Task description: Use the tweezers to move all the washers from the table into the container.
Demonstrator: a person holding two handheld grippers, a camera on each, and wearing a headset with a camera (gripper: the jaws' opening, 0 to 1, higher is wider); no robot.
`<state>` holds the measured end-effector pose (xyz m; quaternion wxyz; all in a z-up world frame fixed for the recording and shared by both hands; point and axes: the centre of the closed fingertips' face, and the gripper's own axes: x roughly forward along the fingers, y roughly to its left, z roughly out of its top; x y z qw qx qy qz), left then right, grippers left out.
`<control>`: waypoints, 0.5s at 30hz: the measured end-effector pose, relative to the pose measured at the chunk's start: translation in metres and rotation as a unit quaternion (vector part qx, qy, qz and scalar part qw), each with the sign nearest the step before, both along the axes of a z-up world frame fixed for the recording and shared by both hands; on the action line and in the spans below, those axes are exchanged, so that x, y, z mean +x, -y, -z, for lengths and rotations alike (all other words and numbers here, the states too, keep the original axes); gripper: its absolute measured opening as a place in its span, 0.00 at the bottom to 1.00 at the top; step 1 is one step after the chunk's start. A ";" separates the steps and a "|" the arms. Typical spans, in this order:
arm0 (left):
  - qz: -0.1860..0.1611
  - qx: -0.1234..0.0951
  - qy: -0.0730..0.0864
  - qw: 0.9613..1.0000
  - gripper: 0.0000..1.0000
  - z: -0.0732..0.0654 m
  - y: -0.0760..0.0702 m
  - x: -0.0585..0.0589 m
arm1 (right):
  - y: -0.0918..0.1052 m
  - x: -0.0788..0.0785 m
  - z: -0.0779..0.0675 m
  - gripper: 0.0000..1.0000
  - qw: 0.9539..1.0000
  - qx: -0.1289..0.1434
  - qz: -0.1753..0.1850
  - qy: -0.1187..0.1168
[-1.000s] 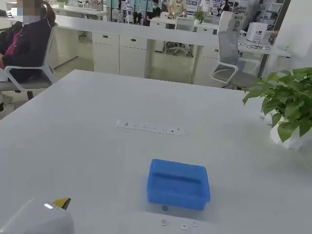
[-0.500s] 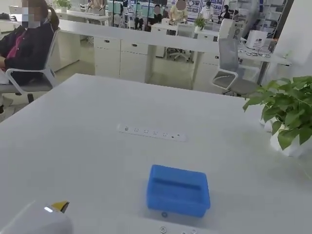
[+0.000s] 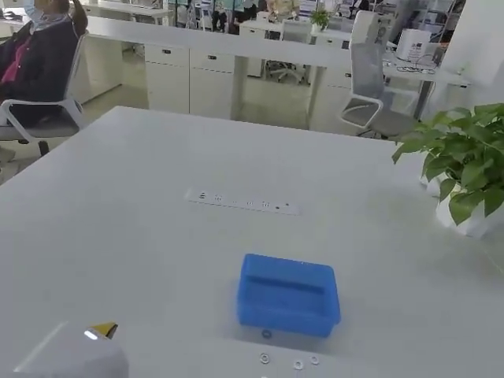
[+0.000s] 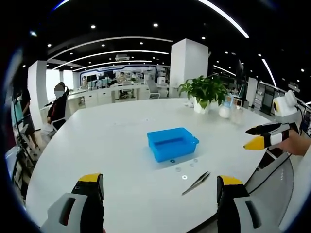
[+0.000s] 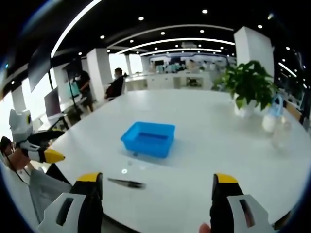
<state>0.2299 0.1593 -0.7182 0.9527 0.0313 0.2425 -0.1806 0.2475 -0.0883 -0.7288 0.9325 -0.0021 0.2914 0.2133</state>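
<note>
1. The left tongs (image 4: 159,179) stand with jaws wide apart and nothing between them, held over the near edge of the worktop (image 4: 97,145).
2. The right tongs (image 5: 156,178) are likewise spread apart and empty.
3. The tweezers (image 4: 196,183) lie flat on the worktop near its front edge, touched by neither tongs.
4. The washers (image 4: 184,176) lie loose on the worktop between the tweezers and the container, one of them close to its front wall.
5. The container (image 4: 175,151) is blue, rectangular and open-topped, and stands just beyond the washers. Its contents cannot be made out.
6. A power strip (image 3: 242,204) lies farther back, along the middle of the worktop.
7. A potted plant (image 3: 465,165) stands at the far right of the worktop.
8. A seated person (image 3: 39,55) is beyond the worktop, far left.
</note>
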 end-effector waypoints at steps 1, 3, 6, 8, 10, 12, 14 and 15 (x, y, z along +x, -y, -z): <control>0.000 0.002 0.000 1.000 0.99 0.000 0.000 0.000 | 0.000 0.000 0.001 0.92 1.000 0.000 0.000 -0.001; 0.000 0.001 0.000 1.000 0.99 0.001 0.000 0.000 | -0.001 0.000 0.001 0.92 1.000 0.000 -0.002 -0.003; 0.005 0.002 -0.001 1.000 0.99 0.002 0.003 0.003 | -0.001 0.001 0.001 0.92 1.000 0.002 -0.003 -0.004; 0.009 0.004 -0.003 1.000 0.99 0.004 0.004 0.005 | -0.002 0.002 0.001 0.92 1.000 0.004 -0.003 -0.004; 0.011 0.001 -0.007 1.000 0.99 0.009 0.005 0.006 | -0.003 0.003 0.001 0.92 1.000 0.004 -0.004 -0.006; 0.033 0.000 -0.032 0.999 0.87 0.020 0.010 0.003 | -0.005 0.002 0.001 0.92 1.000 0.005 -0.006 -0.006; 0.065 0.008 -0.048 0.997 0.72 0.031 0.016 0.002 | -0.006 0.002 0.003 0.91 1.000 0.005 -0.008 -0.009; 0.075 0.013 -0.053 0.996 0.68 0.034 0.017 0.003 | -0.007 0.002 0.004 0.91 1.000 0.004 -0.008 -0.010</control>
